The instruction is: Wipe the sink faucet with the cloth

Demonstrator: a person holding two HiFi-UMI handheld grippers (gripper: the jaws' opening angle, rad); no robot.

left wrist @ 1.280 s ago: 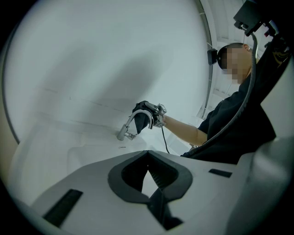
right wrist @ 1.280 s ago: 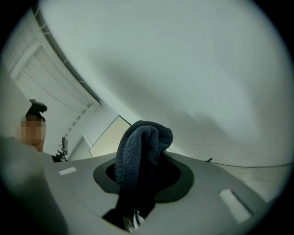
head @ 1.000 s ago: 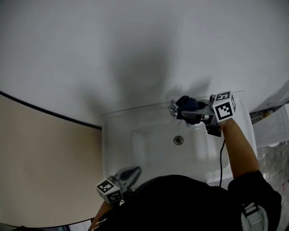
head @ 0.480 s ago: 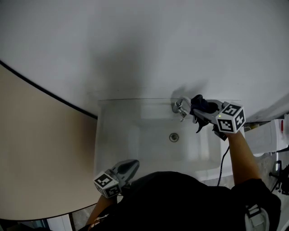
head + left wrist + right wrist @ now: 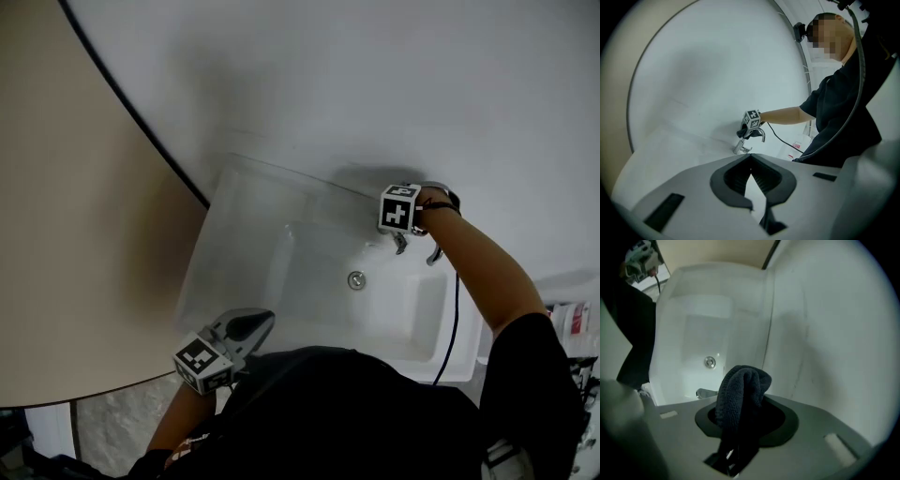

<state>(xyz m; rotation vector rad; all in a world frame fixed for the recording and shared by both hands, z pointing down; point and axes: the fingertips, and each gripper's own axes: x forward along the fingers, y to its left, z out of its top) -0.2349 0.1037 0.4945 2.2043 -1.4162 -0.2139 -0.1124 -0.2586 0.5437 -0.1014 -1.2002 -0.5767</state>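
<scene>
The right gripper point(image 5: 409, 231) is down at the back of the white sink point(image 5: 236, 217), right over the faucet point(image 5: 403, 246), with its marker cube facing up. Its tongs are clamped on the dark blue cloth point(image 5: 740, 397) and have just been opening a little. The cloth is bunched up between them and bulges out past their tips. From the right gripper view a short piece of chrome shows just beside the cloth, with the drain point(image 5: 710, 362) further off in the basin. Whether the cloth actually touches the faucet cannot be told from any view.

The left gripper point(image 5: 262, 322) hangs at the front edge of the sink, well apart from the faucet and pointing roughly toward it across the basin. Its tongs are pressed together with nothing between them. A black cable point(image 5: 455, 319) runs from the right gripper back along the person's bare forearm.
</scene>
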